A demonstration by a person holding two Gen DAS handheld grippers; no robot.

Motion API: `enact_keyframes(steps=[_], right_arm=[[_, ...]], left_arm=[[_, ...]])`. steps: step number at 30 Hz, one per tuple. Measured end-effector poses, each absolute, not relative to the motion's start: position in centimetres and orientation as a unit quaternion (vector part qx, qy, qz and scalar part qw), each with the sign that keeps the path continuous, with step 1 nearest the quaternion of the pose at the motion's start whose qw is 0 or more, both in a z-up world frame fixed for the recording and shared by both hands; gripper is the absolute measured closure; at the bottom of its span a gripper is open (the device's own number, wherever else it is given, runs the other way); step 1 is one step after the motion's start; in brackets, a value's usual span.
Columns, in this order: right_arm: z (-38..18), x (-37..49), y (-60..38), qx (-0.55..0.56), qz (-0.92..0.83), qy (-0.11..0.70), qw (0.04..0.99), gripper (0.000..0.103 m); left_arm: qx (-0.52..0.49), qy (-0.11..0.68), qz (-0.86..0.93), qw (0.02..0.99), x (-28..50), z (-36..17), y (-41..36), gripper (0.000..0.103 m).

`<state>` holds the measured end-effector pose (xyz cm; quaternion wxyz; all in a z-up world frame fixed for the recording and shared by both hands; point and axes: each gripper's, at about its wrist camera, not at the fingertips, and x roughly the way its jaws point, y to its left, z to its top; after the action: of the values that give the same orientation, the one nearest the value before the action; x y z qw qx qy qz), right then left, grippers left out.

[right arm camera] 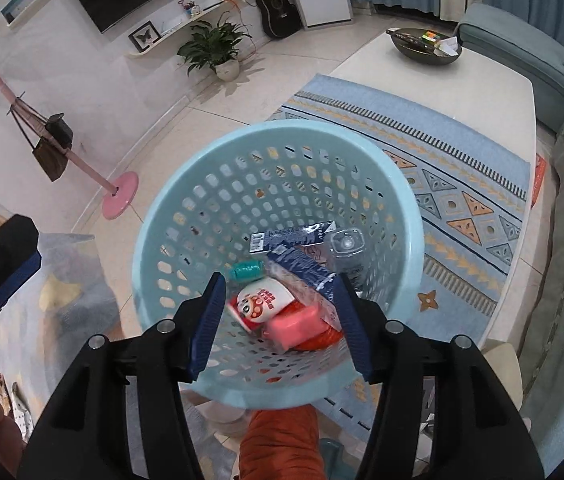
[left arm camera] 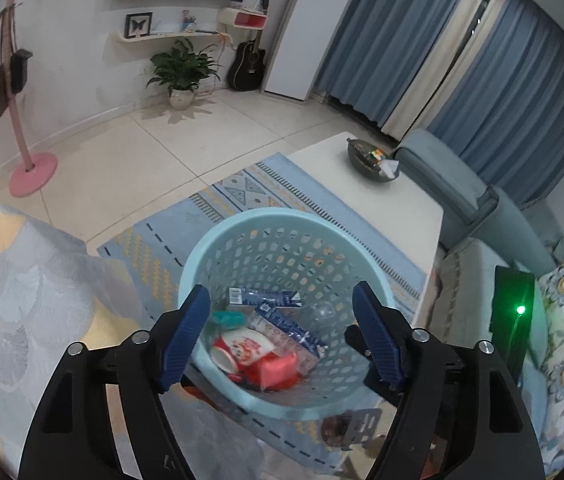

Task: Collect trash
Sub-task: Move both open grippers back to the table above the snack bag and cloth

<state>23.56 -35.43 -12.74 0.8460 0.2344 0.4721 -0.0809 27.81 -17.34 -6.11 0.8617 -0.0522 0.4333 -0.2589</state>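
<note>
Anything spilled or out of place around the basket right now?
Nothing stands out. The trash, a cup and blue cartons included, lies inside the basket, which stands upright on the rug. Both claws are open and empty.

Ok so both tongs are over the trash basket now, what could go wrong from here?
1. Both the left tongs and the right tongs hang open and empty close above the light blue basket; a careless move could clip its rim and tip it.
2. The basket's wall is full of holes, so small pieces like the teal wrapper might slip out if it tips.
</note>
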Motion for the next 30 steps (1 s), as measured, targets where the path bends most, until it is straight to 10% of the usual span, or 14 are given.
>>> enact_keyframes(steps=[30], right_arm=[[-0.9, 15.1, -7.3, 0.04, 0.182, 0.351, 0.918, 0.029]], left_arm=[[-0.126, 0.302, -0.025, 0.945, 12.1, 2.3, 11.9, 0.028]])
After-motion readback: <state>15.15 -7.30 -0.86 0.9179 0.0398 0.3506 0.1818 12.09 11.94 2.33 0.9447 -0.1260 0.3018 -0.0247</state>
